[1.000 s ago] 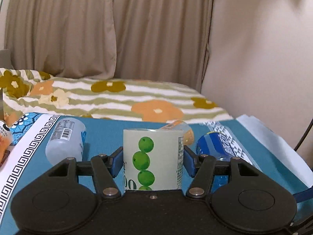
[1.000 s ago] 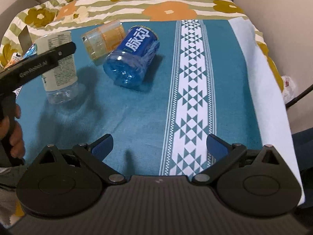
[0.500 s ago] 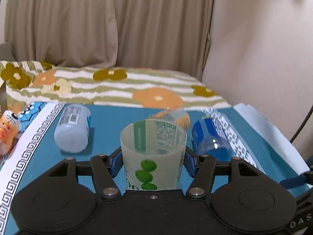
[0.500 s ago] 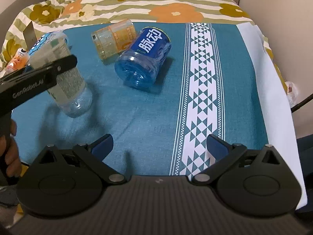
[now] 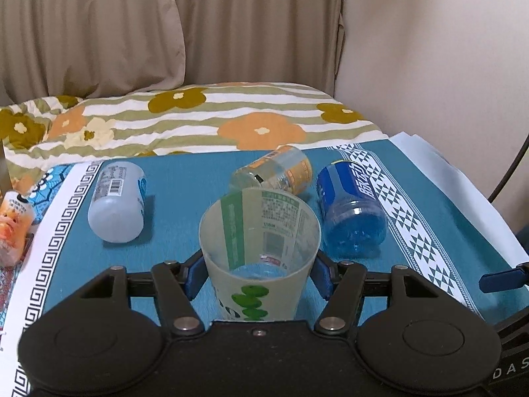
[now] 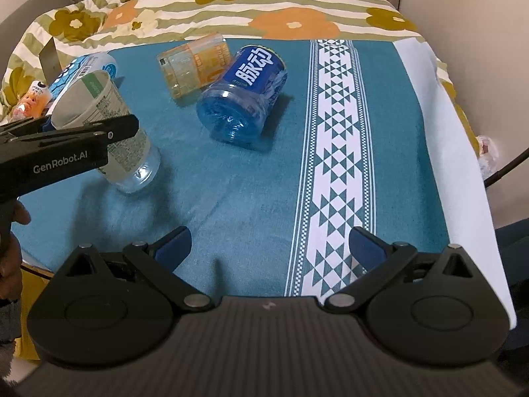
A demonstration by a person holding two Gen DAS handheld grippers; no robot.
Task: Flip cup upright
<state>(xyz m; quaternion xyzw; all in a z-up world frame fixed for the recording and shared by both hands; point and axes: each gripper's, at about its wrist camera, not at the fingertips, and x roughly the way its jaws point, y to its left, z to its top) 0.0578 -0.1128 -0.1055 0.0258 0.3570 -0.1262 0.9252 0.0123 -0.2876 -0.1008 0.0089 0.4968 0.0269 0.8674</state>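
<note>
Both left fingers (image 5: 195, 276) apparently clasp the cup (image 5: 259, 258)

Left wrist view: low, close behind the left hand-held gripper (image 5: 259, 276), facing level across the teal patterned cloth (image 5: 185, 178) toward beige curtains (image 5: 165, 26).

Right wrist view: higher, behind the right hand-held gripper (image 6: 269, 248), tilted down on the same cloth.

Shared: blue-labelled clear plastic bottle (image 5: 352, 208) (image 6: 243, 94), orange-labelled clear jar (image 5: 276, 173) (image 6: 195, 63), green-printed translucent plastic cup (image 5: 259, 248) (image 6: 105, 125), floral striped blanket (image 5: 205, 115).
</note>
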